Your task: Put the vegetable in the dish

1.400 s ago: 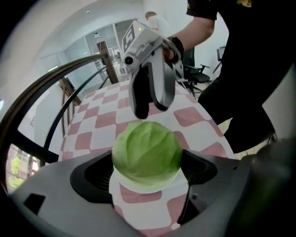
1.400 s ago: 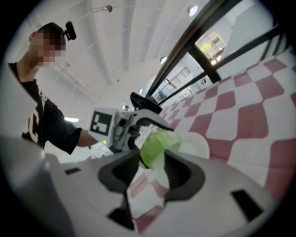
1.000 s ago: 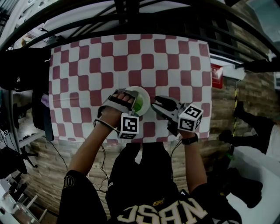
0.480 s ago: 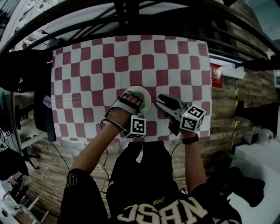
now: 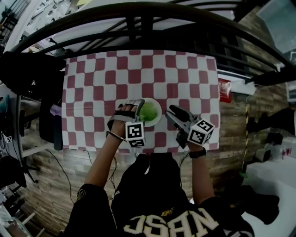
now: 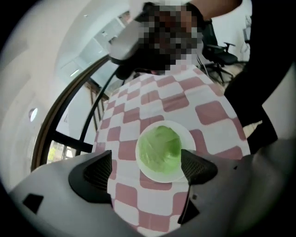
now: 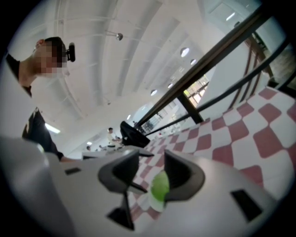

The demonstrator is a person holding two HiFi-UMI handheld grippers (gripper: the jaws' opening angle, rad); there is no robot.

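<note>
Basically done, by the look of it. Left gripper (image 5: 131,108) hangs at 9 o'clock of the white dish (image 5: 159,117), jaws spread wide with nothing in them. Its own view looks down between the pads at the green leafy vegetable (image 6: 159,148), probably cabbage, sitting mid-dish. I read it as a release pose: wide enough to clear the vegetable, no contact. Right gripper (image 5: 172,112) is at the dish's 3 o'clock, just beside it and not touching, jaws part-open and empty. Looks idle, not needed here. Dish sits on a red-and-white checked tablecloth (image 5: 115,69), toward its 6 o'clock edge, closest to the person for easy reach. Room: dark curved rail (image 5: 148,14) at 12 o'clock past the table, brick-pattern floor (image 5: 51,162) at 7 o'clock, office chair (image 6: 229,48) in the background.
</note>
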